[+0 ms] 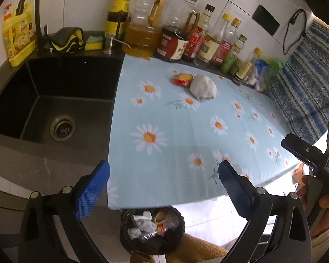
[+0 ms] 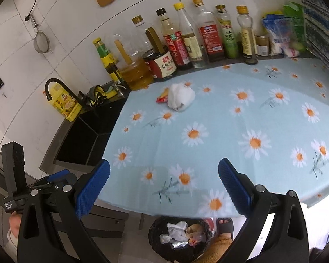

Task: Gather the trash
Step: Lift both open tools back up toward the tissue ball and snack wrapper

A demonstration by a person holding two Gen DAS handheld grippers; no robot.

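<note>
Below the counter's (image 1: 186, 131) near edge, at 6 o'clock, the black-lined trash bin (image 1: 152, 232) already holds crumpled tissues and wrappers, so part of the job looks done. Two pieces remain on the daisy cloth toward 12 o'clock: a white paper wad (image 1: 203, 87) touching a red-yellow wrapper (image 1: 182, 79). Left claw (image 1: 164, 188) and right claw (image 2: 164, 186) both gape wide, empty, well apart from them.

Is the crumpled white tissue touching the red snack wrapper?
Touching. In the left wrist view the white tissue abuts the red wrapper with no cloth showing between them.
</note>
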